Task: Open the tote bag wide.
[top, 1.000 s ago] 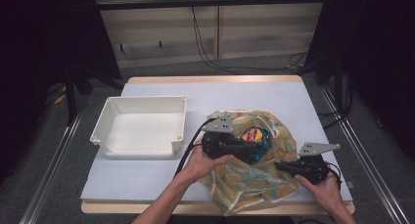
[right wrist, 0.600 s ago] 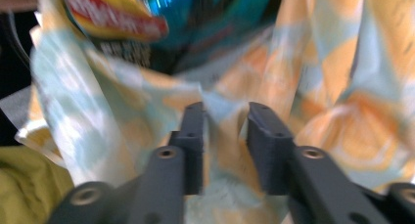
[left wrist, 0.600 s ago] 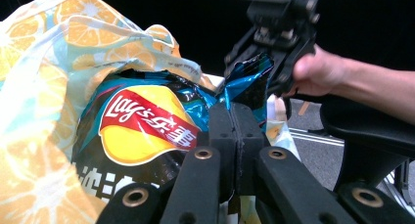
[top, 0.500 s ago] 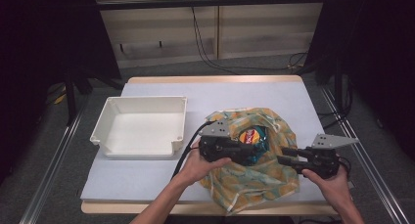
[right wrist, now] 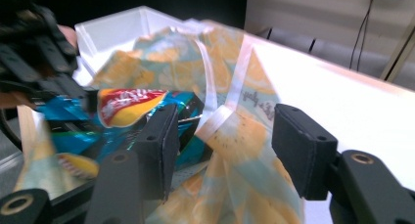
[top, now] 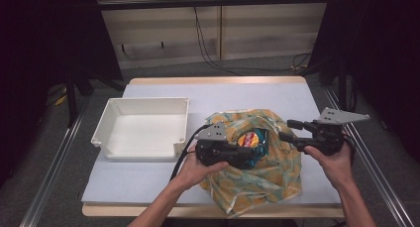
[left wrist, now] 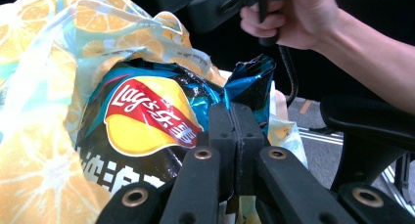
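Blue foil crisp packet (left wrist: 147, 131): inside orange-print fabric bag (top: 262, 180), near right on tabletop (top: 148, 180).
Left tongs (left wrist: 236, 131): clamped on packet's corner.
Right tongs (right wrist: 222, 145): just opening, gripping nothing.
Risk: bag may lift with packet, unrestrained.

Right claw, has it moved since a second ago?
Yes. The right claw rose off the orange-print bag toward the table's far edge, jaws just opening, nothing between them.

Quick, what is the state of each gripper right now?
Left gripper: shut on the chip bag.
Right gripper: jaws have just been opening, pads apart, gripping nothing; the orange-print bag lies beyond them.
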The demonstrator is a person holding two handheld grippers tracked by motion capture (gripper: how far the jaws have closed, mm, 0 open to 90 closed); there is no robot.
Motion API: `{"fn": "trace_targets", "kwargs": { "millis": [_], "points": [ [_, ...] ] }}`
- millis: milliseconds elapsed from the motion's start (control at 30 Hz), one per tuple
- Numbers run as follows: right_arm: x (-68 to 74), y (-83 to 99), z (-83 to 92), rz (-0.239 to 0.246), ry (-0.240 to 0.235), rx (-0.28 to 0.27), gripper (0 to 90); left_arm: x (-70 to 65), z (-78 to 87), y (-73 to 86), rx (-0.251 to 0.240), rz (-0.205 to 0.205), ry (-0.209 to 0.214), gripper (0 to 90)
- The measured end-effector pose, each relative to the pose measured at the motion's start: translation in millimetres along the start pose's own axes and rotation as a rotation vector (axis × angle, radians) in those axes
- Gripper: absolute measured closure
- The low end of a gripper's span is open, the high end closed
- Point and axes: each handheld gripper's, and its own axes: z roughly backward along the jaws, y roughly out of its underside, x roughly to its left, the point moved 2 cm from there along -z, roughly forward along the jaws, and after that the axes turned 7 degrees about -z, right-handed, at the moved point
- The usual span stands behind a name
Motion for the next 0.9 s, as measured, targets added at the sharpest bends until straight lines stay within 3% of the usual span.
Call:
{"fn": "trace_targets", "kwargs": {
  "millis": [100, 267, 300, 333, 433, 467, 500, 700, 900],
  "points": [
    [-0.8, -0.1, -23.8, 0.006, -0.020, 0.039, 45.1, -1.9, 0.4, 1.8, -0.002, -0.002, 0.012, 89.2],
    [-3.8, -1.0, -38.2, 0.012, -0.008, 0.060, 48.6, -2.4, -0.2, 5.3, -0.001, 0.009, 0.015, 89.3],
    [-7.4, -2.3, -40.9, 0.006, 0.005, 0.056, 60.3, -3.0, 0.1, 5.5, 0.008, 0.001, 0.020, 89.3],
    [-9.6, -2.5, -42.6, 0.001, 0.007, 0.057, 60.6, -3.0, 0.1, 5.5, 0.008, 0.001, 0.020, 89.3],
    [-16.8, -1.5, -48.2, -0.015, 0.006, 0.066, 75.3, -5.1, -2.1, 6.3, 0.013, -0.003, 0.037, 89.3],
    [-16.8, -1.5, -48.2, -0.015, 0.006, 0.066, 75.3, -5.1, -2.1, 6.3, 0.013, -0.003, 0.037, 89.3],
    [-21.0, -0.8, -51.7, -0.025, -0.001, 0.065, 89.5, -5.5, -2.0, 5.9, 0.016, -0.010, 0.038, 89.3],
    [-29.7, -5.0, -56.5, -0.060, -0.020, 0.039, 90.0, -2.7, 2.2, 2.5, 0.002, -0.011, 0.032, 89.4],
    [-45.5, -10.0, -67.7, -0.072, 0.038, 0.042, 90.0, -5.4, 9.2, 0.9, -0.001, -0.019, 0.033, 89.4]
  ]
}}
